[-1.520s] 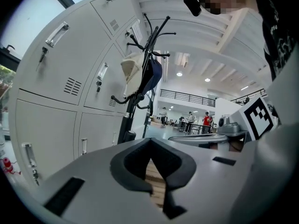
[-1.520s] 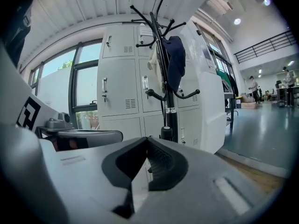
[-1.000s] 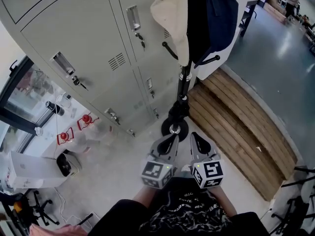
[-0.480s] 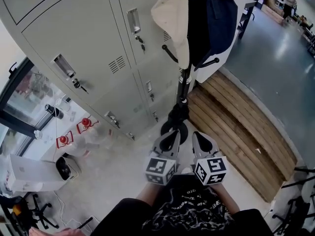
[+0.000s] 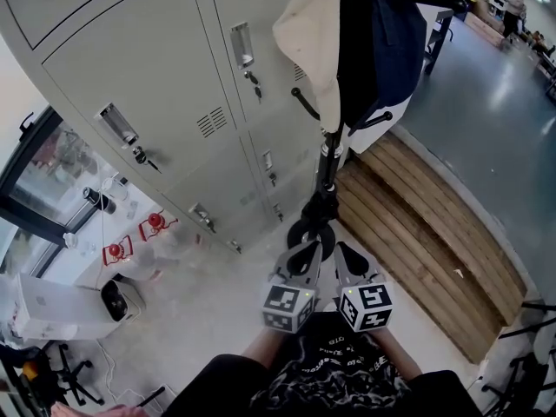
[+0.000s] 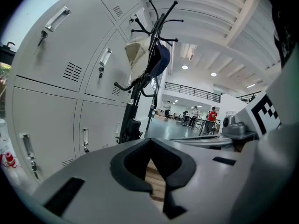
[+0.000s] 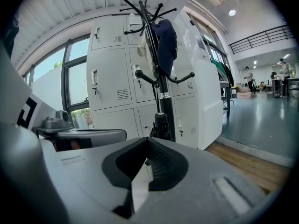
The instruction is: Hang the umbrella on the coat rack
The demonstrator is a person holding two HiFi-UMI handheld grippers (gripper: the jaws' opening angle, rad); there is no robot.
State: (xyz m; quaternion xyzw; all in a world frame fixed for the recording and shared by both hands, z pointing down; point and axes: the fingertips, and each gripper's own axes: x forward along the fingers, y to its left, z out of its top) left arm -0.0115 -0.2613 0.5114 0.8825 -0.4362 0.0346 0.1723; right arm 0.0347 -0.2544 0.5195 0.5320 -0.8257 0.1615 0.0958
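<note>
Two grippers, left and right, are closed on nothing, side by side. The umbrella sits low against the rack pole. Only the left gripper view shows people. Only the head view shows planks. The shirt print is unreadable.

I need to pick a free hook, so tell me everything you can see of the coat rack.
The coat rack is a black, metal-looking pole, upright on a round base, with curved hooks up its length. A cream cloth and a navy garment hang from upper hooks; several hooks are bare. It stands before grey lockers, beside wooden slats. A black folded umbrella, it seems, stands at its foot.
</note>
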